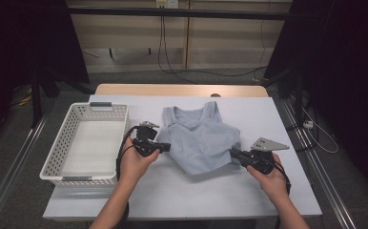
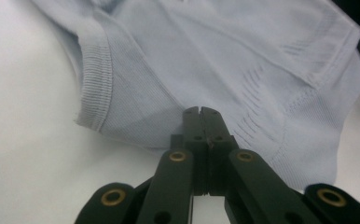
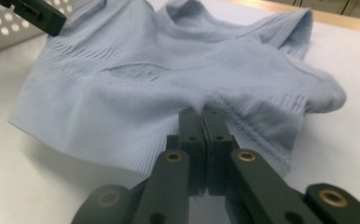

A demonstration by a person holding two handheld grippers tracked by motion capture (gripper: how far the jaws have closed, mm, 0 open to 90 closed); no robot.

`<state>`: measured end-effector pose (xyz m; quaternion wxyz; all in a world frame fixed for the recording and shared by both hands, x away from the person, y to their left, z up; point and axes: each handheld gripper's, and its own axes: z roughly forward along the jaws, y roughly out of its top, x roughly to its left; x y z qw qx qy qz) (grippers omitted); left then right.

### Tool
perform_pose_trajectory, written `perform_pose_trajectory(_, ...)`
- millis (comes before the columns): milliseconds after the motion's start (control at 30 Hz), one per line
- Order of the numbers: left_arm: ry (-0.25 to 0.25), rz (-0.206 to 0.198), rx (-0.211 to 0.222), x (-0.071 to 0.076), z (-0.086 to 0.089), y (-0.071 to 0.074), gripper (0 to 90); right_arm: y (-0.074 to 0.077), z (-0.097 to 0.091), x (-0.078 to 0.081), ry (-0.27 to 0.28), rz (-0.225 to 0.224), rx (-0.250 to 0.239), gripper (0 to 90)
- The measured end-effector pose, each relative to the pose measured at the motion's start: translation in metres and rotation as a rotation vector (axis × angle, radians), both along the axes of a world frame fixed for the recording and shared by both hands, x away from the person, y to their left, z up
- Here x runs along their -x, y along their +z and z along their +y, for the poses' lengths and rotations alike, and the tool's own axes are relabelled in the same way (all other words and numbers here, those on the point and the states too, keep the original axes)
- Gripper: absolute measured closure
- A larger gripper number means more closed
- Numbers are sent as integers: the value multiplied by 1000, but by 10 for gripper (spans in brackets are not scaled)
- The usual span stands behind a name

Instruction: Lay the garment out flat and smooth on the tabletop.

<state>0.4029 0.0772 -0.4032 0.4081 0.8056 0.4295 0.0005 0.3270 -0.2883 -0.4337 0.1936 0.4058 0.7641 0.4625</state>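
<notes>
Pale blue sleeveless top lying partly folded near the middle of the white table, neck opening and straps toward the far edge, hem toward the person; left gripper at the garment's left side, right gripper at its lower right corner, the top stretched between the two; in the left gripper view, the left gripper has its two black jaws pressed together on the fabric just beside the ribbed armhole edge, the cloth spreading away beyond the tips; no earlier picture to compare; in the right gripper view, the right gripper likewise has its jaws closed tight on the ribbed hem, the top rising in a slack mound ahead of it, the tip of the other gripper visible at the upper left against the fabric; left hand and right hand enter from the near edge, each with a cable trailing back; a grey three-cornered plate sits on the right gripper; white perforated basket stands on the left part of the table, its right wall just beside the left gripper, apart from the top; bare table surface lies open in front of the garment toward the person, to its right as far as the table edge, and behind it up to the wooden strip at the far side
</notes>
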Motion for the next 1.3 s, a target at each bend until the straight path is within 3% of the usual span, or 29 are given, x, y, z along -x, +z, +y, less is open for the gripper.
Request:
perform_pose_trajectory(133, 8, -20, 19, -4, 2, 14, 900, 7, 0, 0, -5, -26, -8, 892)
perform_pose_trajectory(400, 3, -35, 5, -11, -2, 32, 900, 15, -6, -4, -30, -38, -20, 892)
perform_pose_trajectory(500, -4, -44, 4, -13, -6, 41, 900, 23, -12, -3, -46, -65, -49, 900)
perform_pose_trajectory(600, -5, -39, -2, -18, -9, 43, 900, 27, -16, -1, -59, -75, -45, 900)
perform_pose_trajectory(800, 11, -31, -9, -26, -14, 35, 900, 11, -15, -3, -38, -4, -13, 898)
perform_pose_trajectory(1000, 24, -44, -9, -32, -13, 39, 900, -4, -21, -3, -95, 58, 53, 695)
perform_pose_trajectory(1300, 35, -45, -20, -39, -15, 33, 900, -24, -25, -8, -103, 128, 133, 662)
